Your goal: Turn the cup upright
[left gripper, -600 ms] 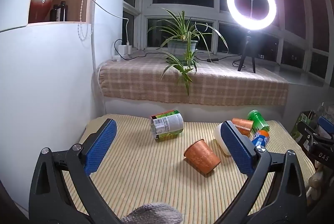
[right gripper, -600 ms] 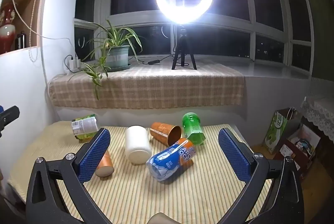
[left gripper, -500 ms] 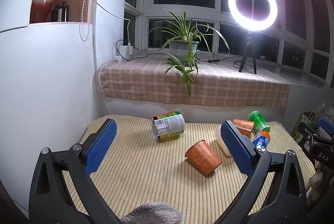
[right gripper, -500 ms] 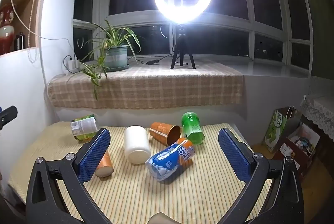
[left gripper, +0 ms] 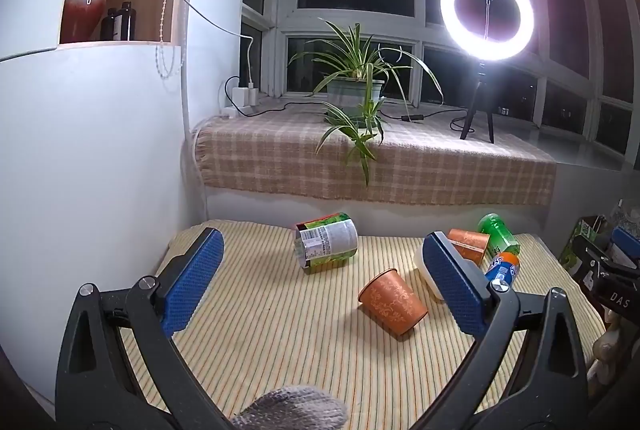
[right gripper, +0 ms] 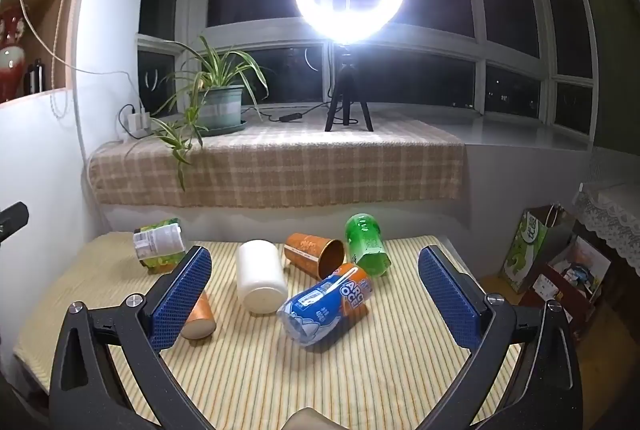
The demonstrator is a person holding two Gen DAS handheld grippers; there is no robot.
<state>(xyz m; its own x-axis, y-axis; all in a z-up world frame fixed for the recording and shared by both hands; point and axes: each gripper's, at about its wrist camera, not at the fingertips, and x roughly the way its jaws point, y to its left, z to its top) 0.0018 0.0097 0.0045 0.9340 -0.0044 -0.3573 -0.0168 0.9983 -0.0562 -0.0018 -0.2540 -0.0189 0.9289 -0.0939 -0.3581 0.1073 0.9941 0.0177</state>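
The left gripper (left gripper: 320, 278) hangs above the striped mat (left gripper: 260, 330) with its jaws spread wide and nothing between them. The right gripper (right gripper: 314, 286) is equally wide open and empty.

Nearest the left gripper, at about one o'clock from its midpoint, the patterned orange cup (left gripper: 392, 302) lies on its side just inside the right pad. Its long axis runs from ten o'clock to four o'clock, and which end is the mouth is hard to tell. In the right wrist view the same cup (right gripper: 199, 314) sits at nine o'clock, partly hidden behind the left pad, so the left gripper looks the better placed to take it.

Farther off lie a white jar (right gripper: 260, 280), a blue and orange cup (right gripper: 326, 304) with large letters that seem to read "ARCE", a second orange cup (right gripper: 314, 256), a green bottle (right gripper: 366, 244), and at eleven o'clock a green-labelled can (left gripper: 326, 242) whose small print is unreadable. The right gripper's body, seen at three o'clock in the left view, carries "DAS".
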